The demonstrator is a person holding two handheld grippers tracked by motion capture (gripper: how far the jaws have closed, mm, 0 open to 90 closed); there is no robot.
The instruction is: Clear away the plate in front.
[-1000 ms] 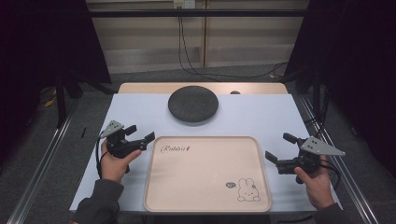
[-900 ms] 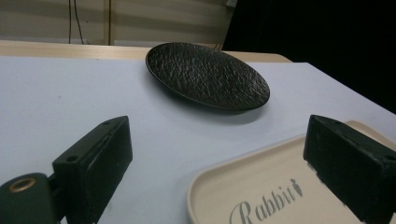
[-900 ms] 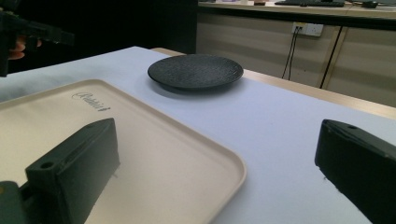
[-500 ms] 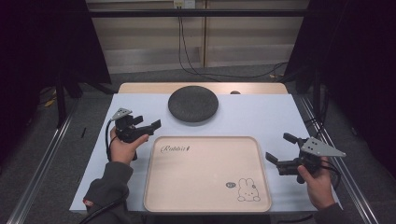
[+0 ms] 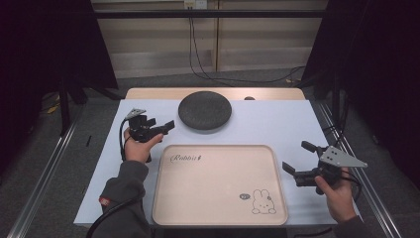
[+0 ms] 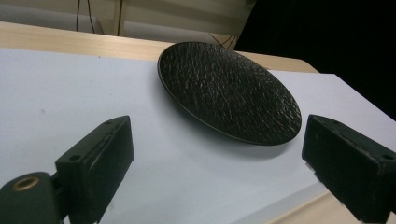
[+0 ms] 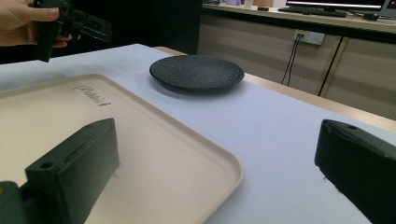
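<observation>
Black, both jaws of the left gripper (image 5: pixel 159 130) stand wide apart and hold nothing; in the left gripper view the dark textured plate (image 6: pixel 227 91) lies ahead of them at about 12 o'clock, its near rim between the two jaw lines but well clear of either pad. The open, forward-aimed stance suits an approach to the plate's rim, judged from the aim alone. In the high view the plate (image 5: pixel 205 109) rests flat on the white table (image 5: pixel 277 121), at roughly 2 o'clock from the left gripper and near it, not touching. The right gripper (image 5: pixel 299 160) also has its jaws apart and empty; it hovers just beside the right edge of the beige tray (image 5: pixel 218 198), with the plate well apart at about 11 o'clock. This position reads as standby, keeping the tray's surface free. The tray lies at 6 o'clock from the plate, bare apart from its printed lettering and rabbit figure, and is the likely destination. In the right gripper view the plate (image 7: pixel 196 72) sits beyond the tray's far corner.
</observation>
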